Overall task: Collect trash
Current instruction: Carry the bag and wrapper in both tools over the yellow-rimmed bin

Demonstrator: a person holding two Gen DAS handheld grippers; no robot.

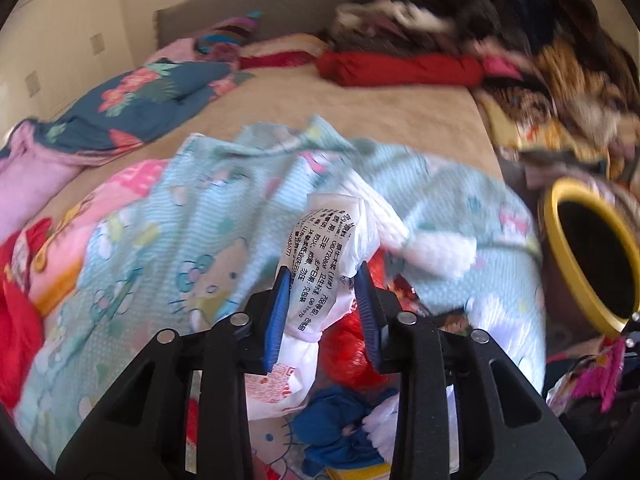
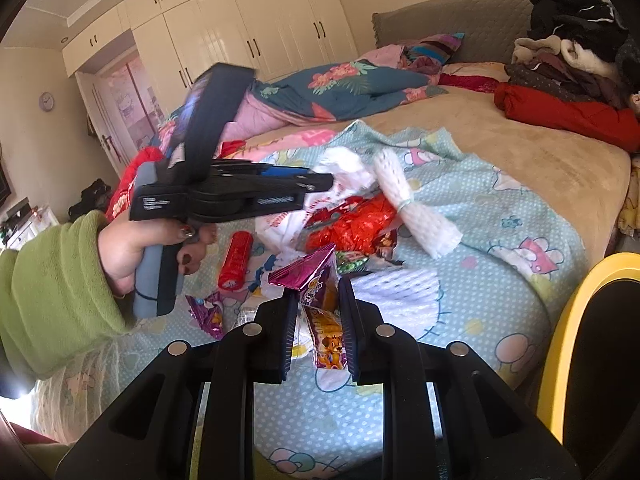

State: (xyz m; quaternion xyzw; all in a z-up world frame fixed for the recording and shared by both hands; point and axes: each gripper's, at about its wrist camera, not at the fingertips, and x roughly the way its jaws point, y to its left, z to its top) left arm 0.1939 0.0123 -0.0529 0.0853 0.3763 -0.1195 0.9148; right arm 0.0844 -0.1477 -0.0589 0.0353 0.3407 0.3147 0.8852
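My left gripper (image 1: 320, 270) is shut on a white plastic wrapper (image 1: 324, 248) with black print, held above the blue Hello Kitty blanket (image 1: 160, 248). From the right wrist view the left gripper (image 2: 326, 182) hangs over the trash pile. My right gripper (image 2: 318, 284) is shut on a purple and orange snack packet (image 2: 320, 292), lifted above the bed. Red crinkled plastic (image 2: 352, 222), a white foam net roll (image 2: 412, 210), a red tube (image 2: 237, 258) and another purple wrapper (image 2: 210, 314) lie on the blanket. The yellow-rimmed bin (image 2: 576, 344) stands at the right.
The bed carries a floral quilt (image 2: 340, 84), a red garment (image 2: 560, 112) and a heap of dark clothes (image 2: 576, 32) by the headboard. White wardrobes (image 2: 240, 40) line the far wall. In the left wrist view the bin (image 1: 568, 264) is at the right edge.
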